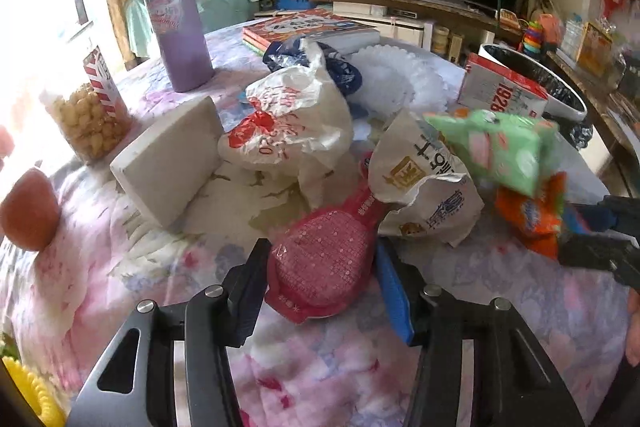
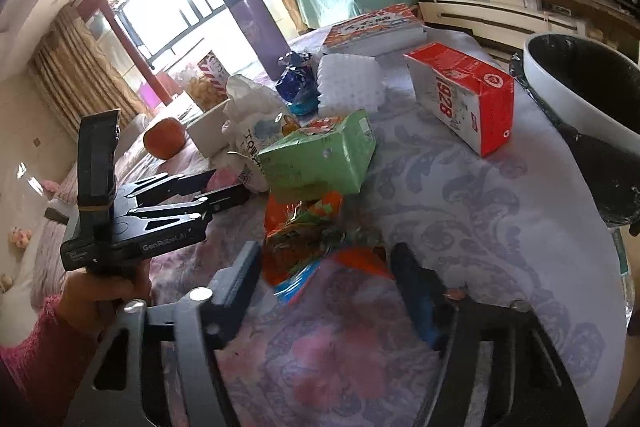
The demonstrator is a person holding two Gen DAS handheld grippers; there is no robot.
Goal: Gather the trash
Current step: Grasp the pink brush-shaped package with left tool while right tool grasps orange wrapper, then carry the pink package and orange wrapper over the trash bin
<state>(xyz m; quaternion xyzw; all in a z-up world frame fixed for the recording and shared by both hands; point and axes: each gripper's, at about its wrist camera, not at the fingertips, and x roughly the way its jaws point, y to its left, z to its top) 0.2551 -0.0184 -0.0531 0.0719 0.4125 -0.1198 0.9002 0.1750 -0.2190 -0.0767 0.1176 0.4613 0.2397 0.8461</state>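
Here, low in the left wrist view, the left gripper (image 1: 320,267) has its two fingers on either side of a pink pouch (image 1: 324,263) that lies on the flowered tablecloth (image 1: 500,291); the fingers sit close against the pouch's sides, though whether they actually press it cannot be told. Just above the pouch in that frame lie a torn white wrapper (image 1: 424,187) with printed characters and a crumpled white bag (image 1: 296,123) with red print, and a white block (image 1: 172,163) leans to their left. At the upper left stands a purple tumbler (image 1: 176,19), with a jar of puffed snacks (image 1: 90,107) below it. In the right wrist view, the right gripper (image 2: 326,267) holds its fingers spread around an orange snack wrapper (image 2: 300,239) at the frame's centre, not visibly clamping it. A green box (image 2: 320,155) rests just above the orange wrapper, touching it. A red and white carton (image 2: 464,95) lies toward the upper right, and the rim of a lined trash bin (image 2: 560,99) shows at the right edge. An orange fruit (image 2: 164,139) sits at centre left.
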